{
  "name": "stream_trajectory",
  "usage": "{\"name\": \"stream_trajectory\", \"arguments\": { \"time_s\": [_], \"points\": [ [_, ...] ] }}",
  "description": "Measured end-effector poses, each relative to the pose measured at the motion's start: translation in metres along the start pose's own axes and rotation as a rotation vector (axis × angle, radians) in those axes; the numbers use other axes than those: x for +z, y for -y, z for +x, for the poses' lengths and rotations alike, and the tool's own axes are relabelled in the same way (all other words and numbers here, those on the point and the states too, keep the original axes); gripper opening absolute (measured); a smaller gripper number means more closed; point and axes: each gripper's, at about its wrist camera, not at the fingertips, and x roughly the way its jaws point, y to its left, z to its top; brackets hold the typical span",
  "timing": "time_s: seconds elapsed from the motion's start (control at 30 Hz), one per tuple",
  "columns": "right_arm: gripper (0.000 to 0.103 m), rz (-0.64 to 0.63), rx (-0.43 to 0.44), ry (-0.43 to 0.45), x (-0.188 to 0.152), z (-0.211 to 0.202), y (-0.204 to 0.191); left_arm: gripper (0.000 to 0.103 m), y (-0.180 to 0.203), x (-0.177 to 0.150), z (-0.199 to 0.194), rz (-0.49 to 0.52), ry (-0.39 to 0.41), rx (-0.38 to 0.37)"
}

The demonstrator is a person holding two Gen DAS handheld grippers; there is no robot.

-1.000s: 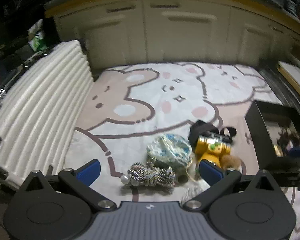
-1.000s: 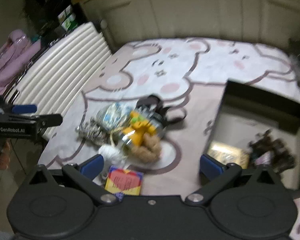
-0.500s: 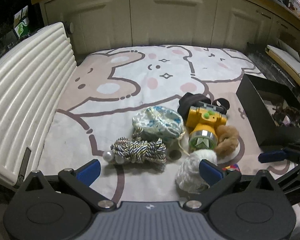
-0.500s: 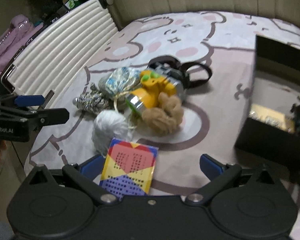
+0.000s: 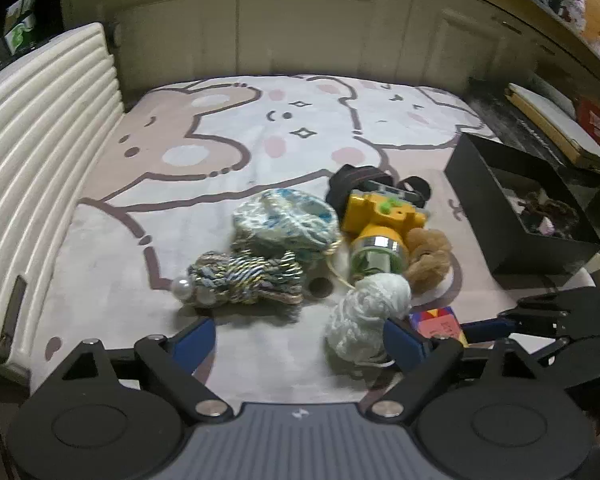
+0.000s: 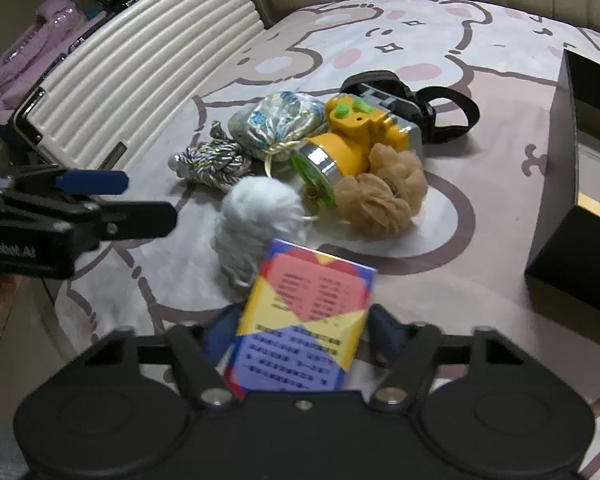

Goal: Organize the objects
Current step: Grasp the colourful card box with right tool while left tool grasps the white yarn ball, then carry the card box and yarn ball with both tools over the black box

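From your left wrist, your left gripper (image 5: 300,338) has just been narrowing, its jaws still apart with bare mat between them and the white yarn ball (image 5: 366,312) against the right pad, probably lining up that pick; the black box (image 5: 516,216) waits at right. From your right wrist, your right gripper (image 6: 300,336) has been closing around the colourful card box (image 6: 304,316); I cannot tell whether it's clamped yet
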Motion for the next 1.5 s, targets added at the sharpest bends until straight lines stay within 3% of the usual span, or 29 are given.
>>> {"name": "stream_trajectory", "arguments": {
  "time_s": [0.3,0.63,0.73,1.1,1.13,1.2,1.27,1.5],
  "points": [
    [0.064,0.0,-0.084,-0.016,-0.008,-0.019,0.025,0.081,0.02,0.002,0.017,0.046,-0.03,-0.055],
    [0.064,0.049,-0.186,-0.048,-0.025,-0.044,0.063,0.078,0.045,0.004,0.044,0.167,-0.083,0.016],
    [0.064,0.049,-0.203,-0.067,-0.029,-0.049,0.067,0.07,0.05,0.004,0.052,0.196,-0.11,0.024],
    [0.067,0.011,-0.208,-0.131,-0.026,-0.041,0.061,0.066,0.056,0.01,0.067,0.205,-0.138,0.022],
    [0.067,0.01,-0.207,-0.135,-0.026,-0.041,0.061,0.065,0.057,0.011,0.068,0.206,-0.143,0.018],
    [0.066,0.006,-0.211,-0.141,-0.025,-0.041,0.061,0.051,0.058,0.011,0.071,0.209,-0.159,0.005],
    [0.065,0.004,-0.214,-0.139,-0.026,-0.041,0.06,0.044,0.058,0.012,0.072,0.196,-0.17,-0.012],
    [0.063,0.057,-0.18,-0.103,-0.026,-0.055,0.062,0.039,0.054,0.015,0.058,0.153,-0.162,-0.023]
  ]
}}
